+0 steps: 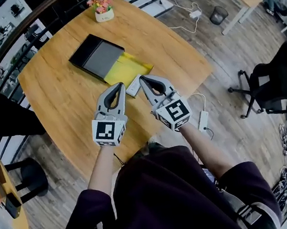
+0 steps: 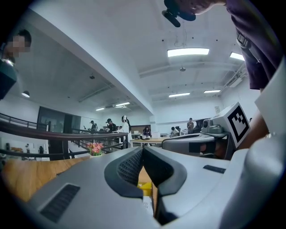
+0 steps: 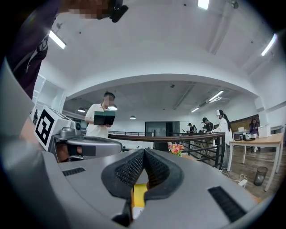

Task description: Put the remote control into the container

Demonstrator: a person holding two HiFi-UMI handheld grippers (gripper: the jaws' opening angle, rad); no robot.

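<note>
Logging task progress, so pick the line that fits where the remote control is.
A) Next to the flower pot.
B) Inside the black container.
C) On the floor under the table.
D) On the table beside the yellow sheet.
D: the remote control lies on the table at the yellow sheet's near edge, outside the black container.

Table (image 1: 56, 97): wood, smooth, w/ grain lines. Black container (image 1: 96, 56): matt, dark. Left gripper (image 1: 121, 86) & right gripper (image 1: 142, 80): grey matt plastic. Pads (image 2: 129, 167): black, bumpy. Floor (image 1: 231, 56): wood planks.
</note>
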